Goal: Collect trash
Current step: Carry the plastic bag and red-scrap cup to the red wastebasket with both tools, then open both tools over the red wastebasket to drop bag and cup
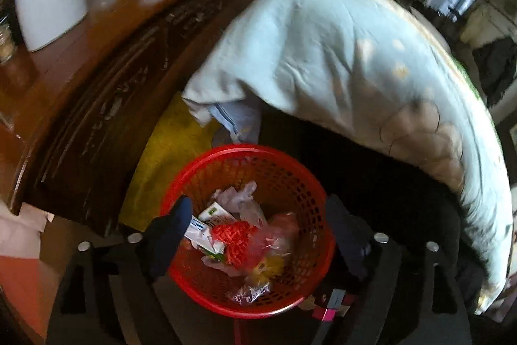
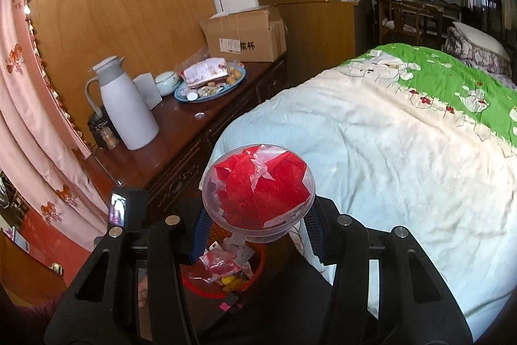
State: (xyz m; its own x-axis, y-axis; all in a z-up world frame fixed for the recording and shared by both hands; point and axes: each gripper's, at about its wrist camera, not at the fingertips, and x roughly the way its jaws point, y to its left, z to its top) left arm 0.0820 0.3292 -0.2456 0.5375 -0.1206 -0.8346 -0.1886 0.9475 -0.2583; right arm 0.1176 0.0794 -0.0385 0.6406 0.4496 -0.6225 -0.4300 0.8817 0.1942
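A red mesh trash basket (image 1: 284,177) stands on the floor between the wooden cabinet and the bed, with several wrappers and a red net (image 1: 237,240) inside. My left gripper (image 1: 258,225) hangs over the basket, open and empty, its fingers spread to either side. My right gripper (image 2: 255,215) is shut on a clear plastic cup (image 2: 258,189) stuffed with red wrapping, held above the same basket (image 2: 194,283), which shows below it.
The wooden cabinet (image 2: 181,131) at left carries a white thermos jug (image 2: 124,105), a plate of snacks (image 2: 210,80) and a cardboard box (image 2: 245,34). The bed with a pale quilt (image 2: 387,144) fills the right. A pink curtain (image 2: 35,105) hangs at far left.
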